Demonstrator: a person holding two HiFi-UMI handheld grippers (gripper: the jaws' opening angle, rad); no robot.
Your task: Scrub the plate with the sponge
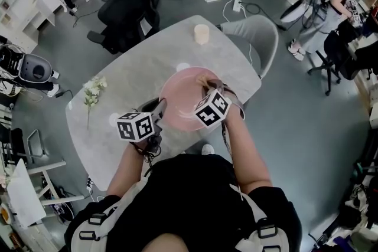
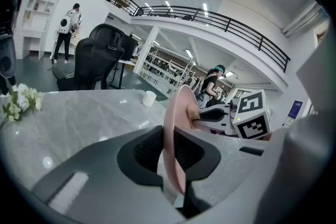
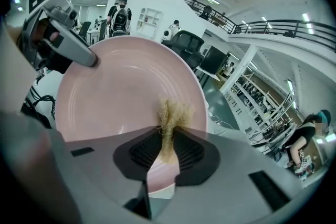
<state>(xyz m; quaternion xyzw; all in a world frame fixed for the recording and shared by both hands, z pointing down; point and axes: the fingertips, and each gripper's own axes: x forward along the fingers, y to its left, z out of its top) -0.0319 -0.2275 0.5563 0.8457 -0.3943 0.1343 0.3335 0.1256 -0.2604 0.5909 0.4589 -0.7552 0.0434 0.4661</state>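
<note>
While the left gripper (image 1: 158,108) is at the near left rim of the one pink plate (image 1: 184,97), its jaws are drawn in narrow and clamp that rim, a pad on each face, so the plate runs edge-on straight out from between them. The plate is held tilted over the grey marbled surface (image 1: 133,77); whether its far edge rests there cannot be told. Off to the left of these jaws one sprig of white flowers (image 1: 91,91) lies on the surface, well apart from the plate. Ahead of the jaws, past the plate's far rim, one pale cup (image 1: 201,33) stands near the surface's far end. Across the plate, to the right of the left jaws, the right gripper (image 3: 168,150) comes in over the opposite rim. Its jaws are pinched tight on the one tan, fibrous sponge (image 3: 173,115), whose frayed end sticks out past the jaw tips and lies against the plate's inner face. Beyond the surface are two chairs, a black office chair (image 1: 127,6) at the far left and a grey chair (image 1: 263,32) at the far right, and people stand further off in the room
</note>
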